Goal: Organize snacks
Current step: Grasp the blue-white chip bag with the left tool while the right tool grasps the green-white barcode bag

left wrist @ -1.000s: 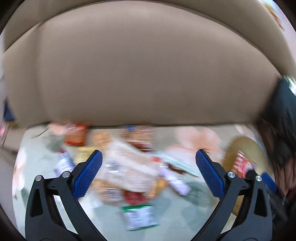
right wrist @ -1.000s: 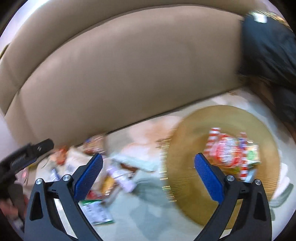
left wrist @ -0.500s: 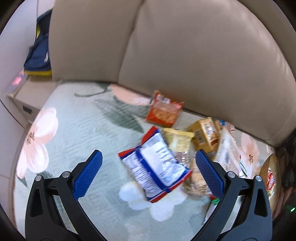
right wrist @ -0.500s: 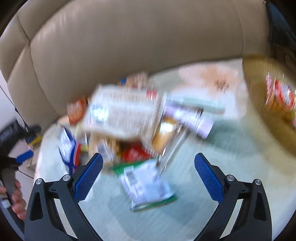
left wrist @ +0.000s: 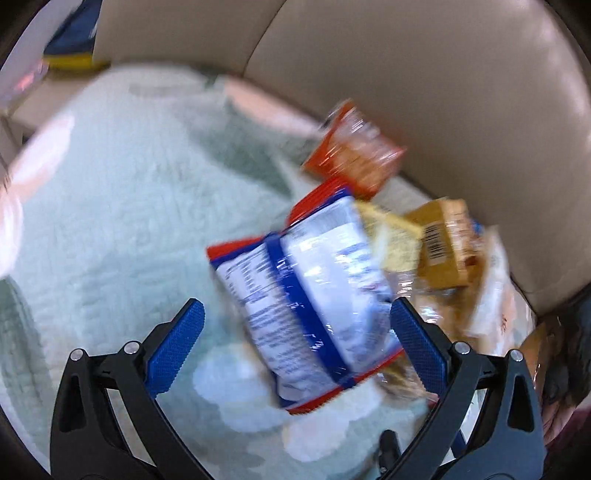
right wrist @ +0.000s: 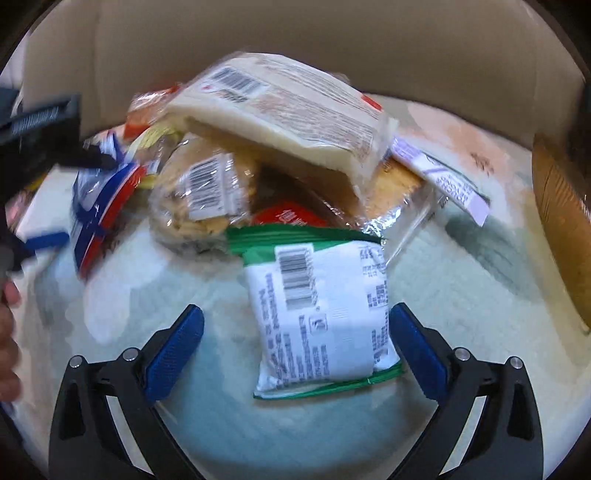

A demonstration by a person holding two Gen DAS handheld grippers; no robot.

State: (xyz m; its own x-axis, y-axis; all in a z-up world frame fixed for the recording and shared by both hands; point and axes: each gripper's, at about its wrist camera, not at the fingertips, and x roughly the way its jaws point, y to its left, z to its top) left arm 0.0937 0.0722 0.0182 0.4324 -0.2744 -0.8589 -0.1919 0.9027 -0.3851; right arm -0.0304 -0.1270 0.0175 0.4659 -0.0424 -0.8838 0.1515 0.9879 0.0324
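Observation:
A pile of snack packets lies on a pale green quilted sofa cover (left wrist: 110, 206). In the left wrist view my left gripper (left wrist: 295, 347) is open, its blue pads on either side of a white, blue and red packet (left wrist: 310, 295). Behind that lie an orange packet (left wrist: 354, 151) and a brown wrapped cake (left wrist: 443, 243). In the right wrist view my right gripper (right wrist: 291, 345) is open around a green-edged white packet (right wrist: 325, 310). Beyond it sit a large pale bread pack (right wrist: 288, 107), a clear-wrapped pastry (right wrist: 203, 192), a purple-white bar (right wrist: 443, 177) and a red packet (right wrist: 291, 218).
The beige sofa backrest (left wrist: 424, 92) rises close behind the pile. A golden woven plate (right wrist: 561, 221) sits at the right edge. My left gripper (right wrist: 40, 122) and a hand (right wrist: 7, 332) show at the left of the right wrist view. A dark blue bag (left wrist: 74, 33) lies far left.
Both grippers have dropped closer to the pile. The left one now straddles the white, blue and red packet; the right one has closed in on the green-edged packet. Both stayed open.

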